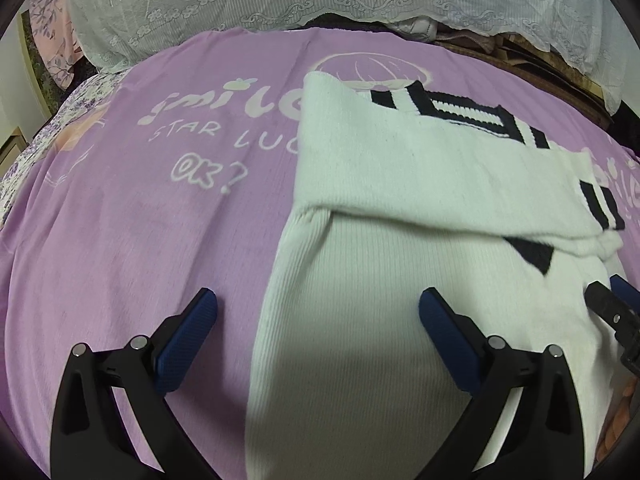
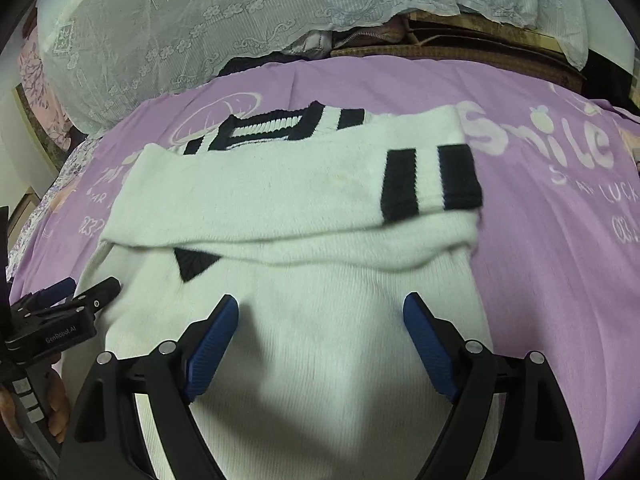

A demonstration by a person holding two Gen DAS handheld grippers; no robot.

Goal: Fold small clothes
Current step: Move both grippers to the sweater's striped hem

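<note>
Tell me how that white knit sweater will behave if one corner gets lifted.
The white knit sweater probably droops: its folded sleeves already sag in soft rolls. Ribbed knit likely stretches. On the purple bedsheet it should drag, not slide.

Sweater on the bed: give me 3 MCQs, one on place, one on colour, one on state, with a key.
1. Where does the sweater lie?
A. on the purple sheet
B. on the lace pillow
C. on the floor

2. What colour are the stripes on the sleeve cuff?
A. red
B. black
C. green

3. What state is the right tool in?
A. shut on the cuff
B. shut on nothing
C. open over the sweater body

Key: 1 A, purple sheet shows on both sides of the sweater. 2 B, black bands on white knit. 3 C, blue pads stand wide apart with nothing pinched.
</note>
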